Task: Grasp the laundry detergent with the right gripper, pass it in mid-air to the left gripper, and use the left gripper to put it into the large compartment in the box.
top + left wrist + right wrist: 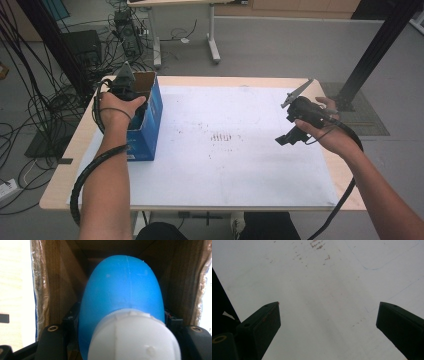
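I've got my left gripper (123,86) clamped on a blue plastic bottle with a white ribbed cap (122,300), holding it down inside the open blue cardboard box (150,117) at the table's left edge. My right gripper (328,322) hangs wide open above the white table sheet (225,150), holding nothing.

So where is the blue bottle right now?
The blue bottle with the white cap is clamped in the left gripper, inside the open blue cardboard box at the table's left edge.
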`<action>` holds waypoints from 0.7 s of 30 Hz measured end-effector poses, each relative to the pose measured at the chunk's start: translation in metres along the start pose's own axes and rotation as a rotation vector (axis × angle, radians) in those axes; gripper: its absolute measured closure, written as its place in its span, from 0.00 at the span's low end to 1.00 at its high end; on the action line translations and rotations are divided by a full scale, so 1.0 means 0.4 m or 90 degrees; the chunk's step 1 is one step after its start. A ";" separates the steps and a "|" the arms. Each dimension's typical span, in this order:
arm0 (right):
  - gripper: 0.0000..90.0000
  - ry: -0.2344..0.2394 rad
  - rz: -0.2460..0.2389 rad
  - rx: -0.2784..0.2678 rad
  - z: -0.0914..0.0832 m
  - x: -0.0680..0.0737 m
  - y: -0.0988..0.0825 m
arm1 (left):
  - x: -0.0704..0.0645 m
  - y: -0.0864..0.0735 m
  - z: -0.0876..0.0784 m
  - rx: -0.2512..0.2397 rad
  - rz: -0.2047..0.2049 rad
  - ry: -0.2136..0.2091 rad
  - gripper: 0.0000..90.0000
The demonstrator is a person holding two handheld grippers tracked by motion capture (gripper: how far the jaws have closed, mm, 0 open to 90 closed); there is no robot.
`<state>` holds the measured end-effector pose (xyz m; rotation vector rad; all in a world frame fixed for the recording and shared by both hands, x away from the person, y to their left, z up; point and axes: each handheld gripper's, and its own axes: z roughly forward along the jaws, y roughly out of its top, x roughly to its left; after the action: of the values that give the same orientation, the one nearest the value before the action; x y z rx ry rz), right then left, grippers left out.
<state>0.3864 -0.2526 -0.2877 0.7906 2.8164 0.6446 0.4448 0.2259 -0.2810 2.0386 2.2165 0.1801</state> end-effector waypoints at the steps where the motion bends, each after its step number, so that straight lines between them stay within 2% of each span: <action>1: 0.06 -0.001 -0.001 0.001 0.000 -0.001 0.000 | 0.000 0.000 0.000 0.000 0.000 0.000 0.40; 21: 0.06 -0.001 -0.001 0.005 -0.002 -0.001 0.000 | 0.001 0.001 0.001 0.002 -0.001 -0.002 0.40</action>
<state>0.3866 -0.2531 -0.2871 0.7903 2.8196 0.6339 0.4452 0.2264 -0.2812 2.0379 2.2186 0.1734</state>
